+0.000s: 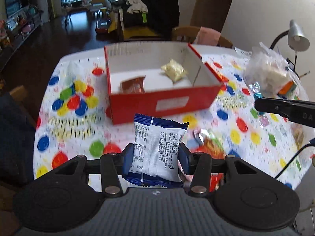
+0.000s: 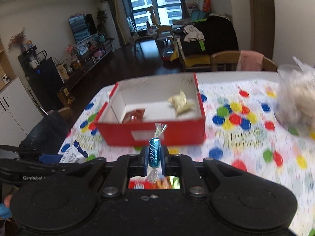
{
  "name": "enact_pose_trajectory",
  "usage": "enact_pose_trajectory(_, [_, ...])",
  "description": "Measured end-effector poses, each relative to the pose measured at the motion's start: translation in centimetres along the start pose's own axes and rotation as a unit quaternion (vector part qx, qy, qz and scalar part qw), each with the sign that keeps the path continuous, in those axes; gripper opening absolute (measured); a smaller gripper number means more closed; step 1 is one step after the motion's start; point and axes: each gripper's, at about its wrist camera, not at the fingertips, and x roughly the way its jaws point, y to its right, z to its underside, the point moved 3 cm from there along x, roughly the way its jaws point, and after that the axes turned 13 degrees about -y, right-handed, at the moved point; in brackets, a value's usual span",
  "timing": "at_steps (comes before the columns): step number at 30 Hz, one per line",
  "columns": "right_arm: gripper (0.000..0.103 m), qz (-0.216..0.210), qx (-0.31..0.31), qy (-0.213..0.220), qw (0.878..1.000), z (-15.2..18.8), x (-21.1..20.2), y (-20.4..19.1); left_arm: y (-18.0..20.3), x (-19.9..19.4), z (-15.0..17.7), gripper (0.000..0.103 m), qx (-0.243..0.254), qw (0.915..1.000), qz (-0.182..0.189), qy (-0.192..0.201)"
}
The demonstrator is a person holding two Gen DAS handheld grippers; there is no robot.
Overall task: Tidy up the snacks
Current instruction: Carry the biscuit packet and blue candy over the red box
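Left wrist: packet near box rim

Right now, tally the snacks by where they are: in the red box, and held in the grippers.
In the red box: 2, a pale yellow packet and a reddish-brown packet
In the left gripper: 1, a blue-and-white packet
In the right gripper: 1, a blue wrapped candy
Total: 4
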Motion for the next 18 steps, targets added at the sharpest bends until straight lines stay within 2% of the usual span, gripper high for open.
enact_pose_trajectory(10, [0.011, -0.016, -0.024, -0.015, 0.999, -7.3, 4.0, 1.9, 0.1, 1.5, -8.1, 0.047, -0.011, 0.9993, -0.036, 0.008])
enact_pose_trajectory(18, [0.011, -0.03, -0.052, -0.046, 0.997, -11.2, 8.2, 2.1, -1.0, 4.6, -14.4, 0.047, -0.037, 0.9971, -0.063, -0.021])
